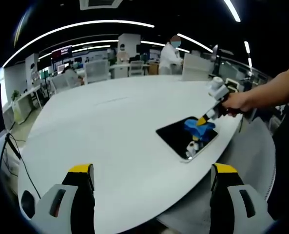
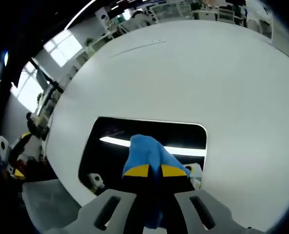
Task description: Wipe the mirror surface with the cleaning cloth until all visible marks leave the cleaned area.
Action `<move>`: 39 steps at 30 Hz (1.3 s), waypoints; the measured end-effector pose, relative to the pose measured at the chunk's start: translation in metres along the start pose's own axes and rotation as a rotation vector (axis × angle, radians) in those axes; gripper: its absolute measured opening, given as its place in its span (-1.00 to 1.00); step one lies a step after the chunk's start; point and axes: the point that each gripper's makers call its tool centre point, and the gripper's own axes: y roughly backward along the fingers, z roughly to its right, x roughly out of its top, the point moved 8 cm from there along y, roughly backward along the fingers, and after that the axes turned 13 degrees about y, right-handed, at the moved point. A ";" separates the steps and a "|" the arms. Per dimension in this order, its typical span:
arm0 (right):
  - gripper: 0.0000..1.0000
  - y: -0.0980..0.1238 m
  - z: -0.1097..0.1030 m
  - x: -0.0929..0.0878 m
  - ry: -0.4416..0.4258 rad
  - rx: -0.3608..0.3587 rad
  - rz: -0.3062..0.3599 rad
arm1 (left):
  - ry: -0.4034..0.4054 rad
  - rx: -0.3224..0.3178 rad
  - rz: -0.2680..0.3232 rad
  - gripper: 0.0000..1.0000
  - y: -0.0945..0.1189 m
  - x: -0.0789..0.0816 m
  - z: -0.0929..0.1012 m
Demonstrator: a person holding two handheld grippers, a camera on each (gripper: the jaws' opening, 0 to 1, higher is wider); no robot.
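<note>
1. The mirror (image 2: pixel 149 134) is a dark rectangular pane with rounded corners, lying flat on the white tabletop (image 2: pixel 193 73) directly ahead of the right tool (image 2: pixel 154 171); its glass reflects a bright strip of ceiling light.
2. The cleaning cloth (image 2: pixel 146 156), bright blue and bunched, is pinched between the yellow-tipped jaws of the right tool, which are closed on it, and it is pressed onto the mirror's near part.
3. In the left gripper view the mirror (image 1: pixel 181 134) sits ahead and to the right of the left tool (image 1: pixel 152 171), close to the tabletop's (image 1: pixel 110 131) curved edge, with the cloth (image 1: pixel 199 127) on its far right portion.
4. The right tool (image 1: pixel 202 119) comes down onto it there, held by a person's hand (image 1: pixel 238 101).
5. The left tool's jaws stand wide apart with nothing between them, hovering over the near edge of the tabletop, well apart from the mirror.
6. The tabletop is a broad, pale, matte surface, bare around the mirror.
7. Beyond it lies an open-plan office: long ceiling light strips (image 1: pixel 81 27), rows of desks and chairs (image 1: pixel 96 70), and a person in white (image 1: pixel 169 57) standing far off.
8. Windows (image 2: pixel 64 48) show bright off to the left of the right tool.
</note>
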 end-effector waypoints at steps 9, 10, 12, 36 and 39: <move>-0.96 0.005 0.012 -0.004 0.002 -0.002 -0.004 | -0.004 0.004 0.006 1.00 0.000 0.004 0.002; -0.96 0.005 0.013 -0.004 0.002 -0.003 -0.004 | -0.005 0.005 0.006 1.00 0.001 0.004 0.003; -0.96 0.006 0.015 -0.004 0.009 -0.005 -0.009 | -0.011 0.008 0.004 1.00 0.001 0.003 0.002; -0.96 0.018 0.028 -0.014 0.193 -0.049 -0.062 | -0.037 0.001 -0.038 1.00 0.002 -0.005 0.010; -0.97 0.018 0.030 -0.014 0.143 -0.038 -0.044 | -0.023 -0.002 -0.029 1.00 0.001 -0.003 0.013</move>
